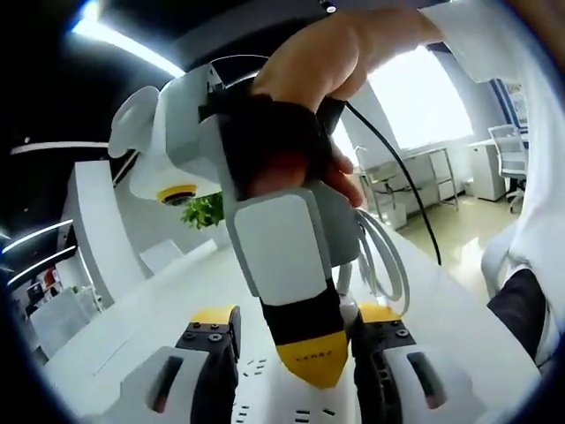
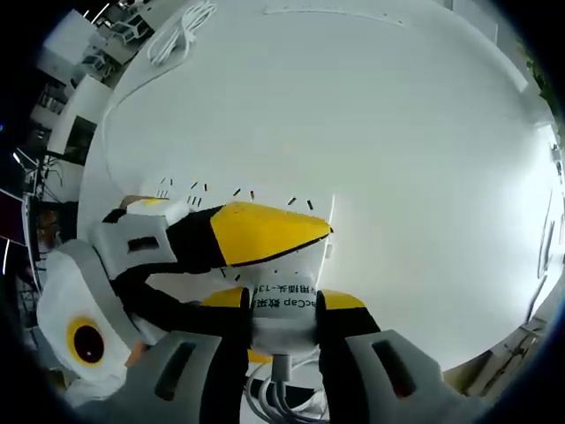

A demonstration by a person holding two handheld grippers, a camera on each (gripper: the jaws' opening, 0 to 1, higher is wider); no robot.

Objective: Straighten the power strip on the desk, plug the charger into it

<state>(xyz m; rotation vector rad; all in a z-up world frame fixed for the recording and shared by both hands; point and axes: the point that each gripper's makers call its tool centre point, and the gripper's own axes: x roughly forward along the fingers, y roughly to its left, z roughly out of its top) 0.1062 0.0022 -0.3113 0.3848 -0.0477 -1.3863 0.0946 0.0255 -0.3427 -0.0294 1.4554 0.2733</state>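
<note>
The white counter (image 2: pixel 371 106) stretches wide under both my tools, bright and bare over most of its top. On it lies the white power strip (image 2: pixel 265 208), a long flat bar whose rows of dark socket slots run just ahead of my right jaws; in the left gripper view its slots show low between my left jaws. My right gripper (image 2: pixel 284 320) is clenched on the charger (image 2: pixel 284 305), a small white block with a printed label, held right at the strip's near edge, its white cable (image 2: pixel 278 389) looping down behind the jaws. My left gripper (image 1: pixel 297 336) has its jaws set apart on either side of the other tool's yellow tip, and whether they press on anything I cannot tell. That other tool fills the middle of the left gripper view, gripped by my hand (image 1: pixel 327 62). In the right gripper view the left tool's yellow-tipped jaw lies across the strip. A second coil of white cord (image 2: pixel 181 31) rests far off on the counter.
</note>
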